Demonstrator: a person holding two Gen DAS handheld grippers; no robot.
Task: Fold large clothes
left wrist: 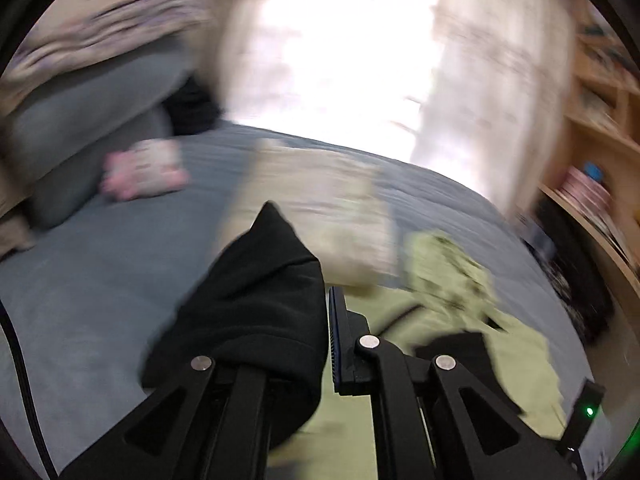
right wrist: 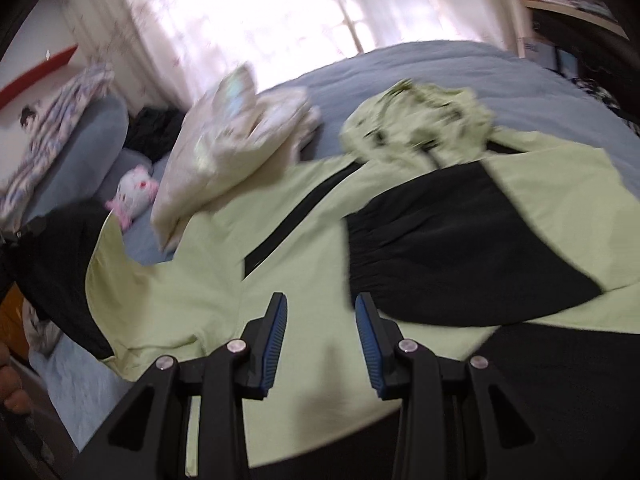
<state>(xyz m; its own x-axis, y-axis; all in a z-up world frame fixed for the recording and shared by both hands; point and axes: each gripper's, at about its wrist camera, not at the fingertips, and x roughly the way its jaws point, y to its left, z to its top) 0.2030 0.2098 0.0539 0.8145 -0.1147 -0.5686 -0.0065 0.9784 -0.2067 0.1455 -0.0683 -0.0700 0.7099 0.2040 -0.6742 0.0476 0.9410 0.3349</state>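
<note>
**Black cuff in the left gripper, jacket spread on the bed**

Left wrist view: the left gripper (left wrist: 326,332) has a bunched black sleeve cuff (left wrist: 248,292) between its fingers; the cloth drapes over and hides the left finger, while the right finger's blue pad (left wrist: 334,340) presses against the fabric, so it appears clamped on the cuff, though blur makes the contact hard to confirm. Beyond it lies the grey-blue bed cover (left wrist: 100,280), with a cream folded garment (left wrist: 320,216) ahead and the pale green jacket (left wrist: 460,320) to the right. A pink-and-white plush toy (left wrist: 142,174) sits near a grey pillow (left wrist: 92,120).

Right wrist view: the right gripper (right wrist: 321,344) hovers with its fingers apart, holding nothing, just above the pale green jacket (right wrist: 304,280). The jacket lies spread flat on the bed cover (right wrist: 440,68), one black-ended sleeve (right wrist: 460,252) folded across its body and its hood (right wrist: 420,124) crumpled at the far end. The cream garment (right wrist: 224,160) rests at the jacket's upper left edge.
</note>
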